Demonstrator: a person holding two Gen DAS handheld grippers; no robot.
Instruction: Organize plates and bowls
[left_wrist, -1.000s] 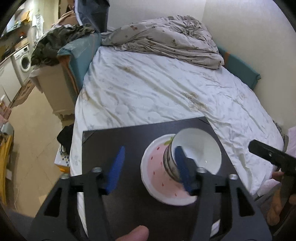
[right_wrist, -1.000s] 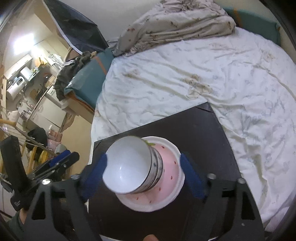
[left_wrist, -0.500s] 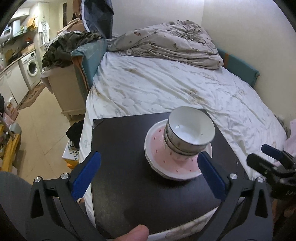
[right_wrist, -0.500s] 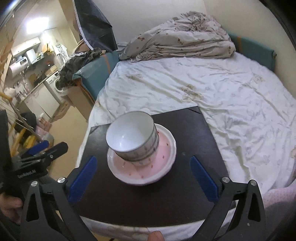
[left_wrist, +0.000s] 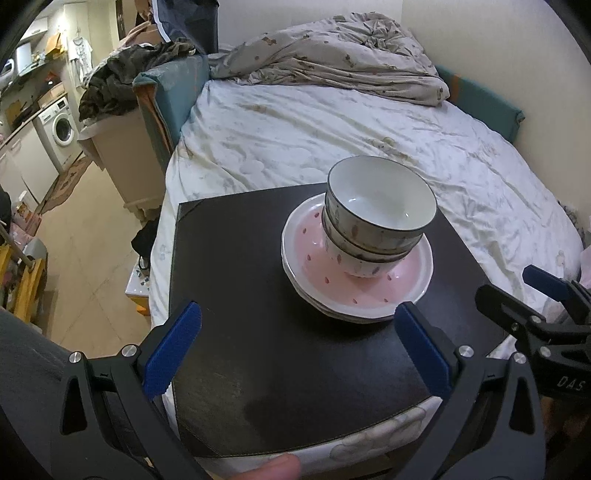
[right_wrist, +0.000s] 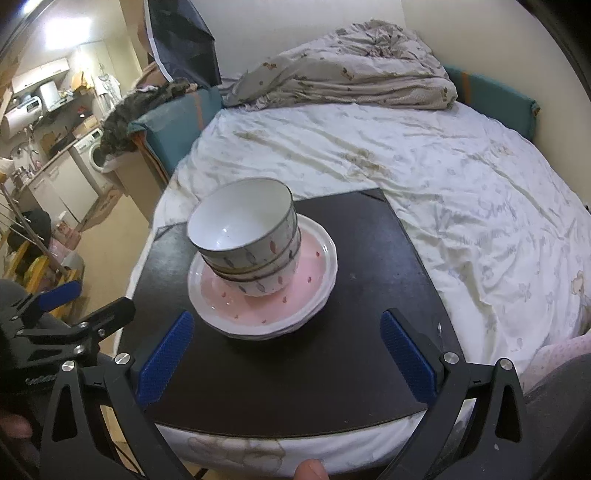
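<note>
A stack of white bowls with dark rims (left_wrist: 376, 218) (right_wrist: 247, 236) stands upright on a stack of pink plates with white rims (left_wrist: 373, 291) (right_wrist: 295, 295). The plates rest on a black board (left_wrist: 258, 332) (right_wrist: 332, 350) lying on the bed. My left gripper (left_wrist: 299, 347) is open and empty, held back from the near side of the plates. My right gripper (right_wrist: 286, 354) is open and empty, also held back from the plates. Each gripper shows at the edge of the other's view, the right one (left_wrist: 535, 306) and the left one (right_wrist: 66, 314).
The board lies on a white bed sheet (left_wrist: 332, 140) with a crumpled duvet (left_wrist: 332, 62) at the far end. A wall runs along the right. A teal cushion (left_wrist: 170, 96) and a cabinet (left_wrist: 122, 155) stand left of the bed, with tiled floor beyond.
Both grippers have opened wide, let go of the bowl stack and drawn back from it. The bowls and plates now stand free on the board.
</note>
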